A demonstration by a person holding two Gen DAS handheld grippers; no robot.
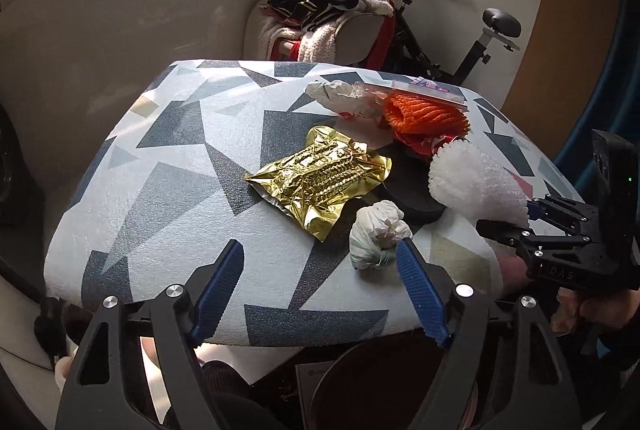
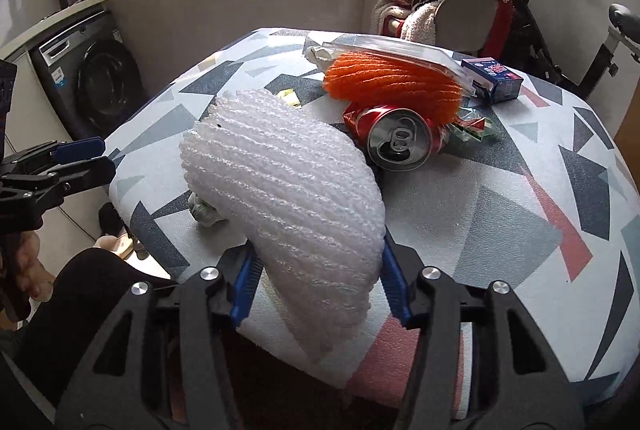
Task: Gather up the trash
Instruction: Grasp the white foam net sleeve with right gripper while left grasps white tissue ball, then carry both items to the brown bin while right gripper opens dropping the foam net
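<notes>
- White foam net (image 2: 288, 197) sits clamped in the right gripper (image 2: 316, 270) above the table (image 2: 500, 213); left gripper (image 1: 320, 270) gapes wide, holding nothing.
- Only the right wrist shows the crushed can (image 2: 396, 139).
- Only the left wrist shows the gold wrapper (image 1: 320, 177).

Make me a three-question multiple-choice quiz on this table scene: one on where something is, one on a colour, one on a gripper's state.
1. Where does the crushed soda can lie?
A. on the table, below the orange foam net
B. on the floor
C. in the left gripper

2. What colour is the crumpled foil wrapper?
A. blue
B. gold
C. green

3. What is the right gripper doing?
A. hanging open
B. clamping the can
C. gripping the white foam net

Answers: 1 A, the can rests on the table under the orange foam net. 2 B, the foil shines gold. 3 C, both blue fingers press the white net's sides.
</notes>
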